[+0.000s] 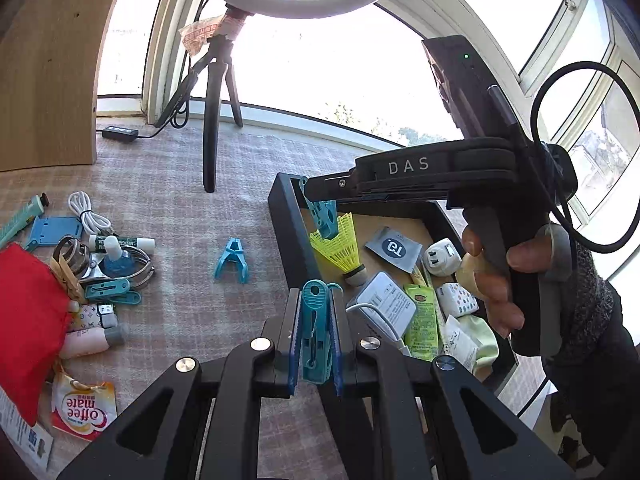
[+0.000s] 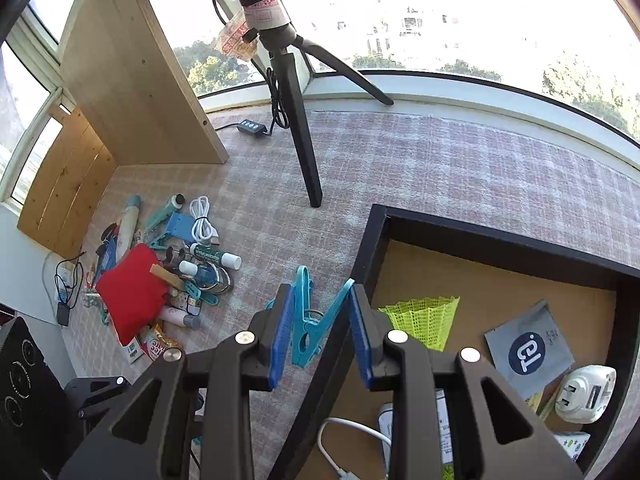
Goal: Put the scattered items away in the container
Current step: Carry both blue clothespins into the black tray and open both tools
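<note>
The checked cloth (image 2: 460,160) covers the work surface. The black-walled container (image 2: 374,240) sits on it and holds a yellow shuttlecock (image 2: 424,320), a grey sachet (image 2: 528,352) and a white plug adapter (image 2: 586,394). The scattered pile (image 2: 160,280), including a red pouch (image 2: 128,292), lies well apart to the left.

The left gripper (image 1: 316,344) has its jaws nearly closed, clamped on a teal clothespin (image 1: 316,332) at the container's near left wall. The right gripper (image 2: 320,332) has its jaws partly open, each pad touching a handle of a blue clip (image 2: 312,328), held at the container's left wall. A third clip (image 1: 232,260) lies alone on the cloth.
</note>
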`<state>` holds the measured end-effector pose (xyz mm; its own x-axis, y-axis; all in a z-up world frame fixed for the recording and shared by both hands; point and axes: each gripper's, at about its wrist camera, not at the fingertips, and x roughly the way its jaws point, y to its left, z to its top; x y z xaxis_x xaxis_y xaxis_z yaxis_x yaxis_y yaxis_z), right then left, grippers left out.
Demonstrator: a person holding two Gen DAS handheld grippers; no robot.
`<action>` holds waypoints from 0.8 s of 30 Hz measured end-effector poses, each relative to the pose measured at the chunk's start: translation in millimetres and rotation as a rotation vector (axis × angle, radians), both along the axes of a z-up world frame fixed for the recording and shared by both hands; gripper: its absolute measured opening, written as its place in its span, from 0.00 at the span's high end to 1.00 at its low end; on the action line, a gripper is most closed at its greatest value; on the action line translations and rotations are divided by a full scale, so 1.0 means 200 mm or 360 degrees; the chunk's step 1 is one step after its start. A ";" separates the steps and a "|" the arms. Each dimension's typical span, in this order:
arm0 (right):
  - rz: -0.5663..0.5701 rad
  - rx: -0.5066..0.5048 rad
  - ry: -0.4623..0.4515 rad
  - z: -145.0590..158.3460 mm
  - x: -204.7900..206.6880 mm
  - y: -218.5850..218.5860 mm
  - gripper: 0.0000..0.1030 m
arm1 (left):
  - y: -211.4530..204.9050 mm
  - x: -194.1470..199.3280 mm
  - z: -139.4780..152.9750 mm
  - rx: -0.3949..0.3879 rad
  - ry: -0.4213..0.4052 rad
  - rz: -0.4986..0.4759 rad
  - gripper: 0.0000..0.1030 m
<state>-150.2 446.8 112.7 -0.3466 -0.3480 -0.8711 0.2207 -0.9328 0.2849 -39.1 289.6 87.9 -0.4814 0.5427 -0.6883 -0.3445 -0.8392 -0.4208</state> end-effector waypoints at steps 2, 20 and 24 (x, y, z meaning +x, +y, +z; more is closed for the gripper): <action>-0.0063 0.0003 0.0010 0.01 0.08 0.10 0.73 | 0.08 0.04 0.00 0.0004 -0.0014 -0.0067 0.89; -0.0532 0.0063 0.0034 0.05 0.77 0.75 0.72 | 0.42 0.38 0.07 -0.0069 -0.0095 -0.0353 0.87; -0.0604 0.0126 0.0090 0.11 0.85 0.75 0.51 | 0.41 0.42 0.09 -0.0110 -0.0083 -0.0326 0.61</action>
<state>19.8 597.0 134.1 -0.4860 -0.1183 -0.8659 -0.1309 -0.9698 0.2060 44.0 371.1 105.8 -0.3289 0.5763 -0.7482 -0.4899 -0.7814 -0.3865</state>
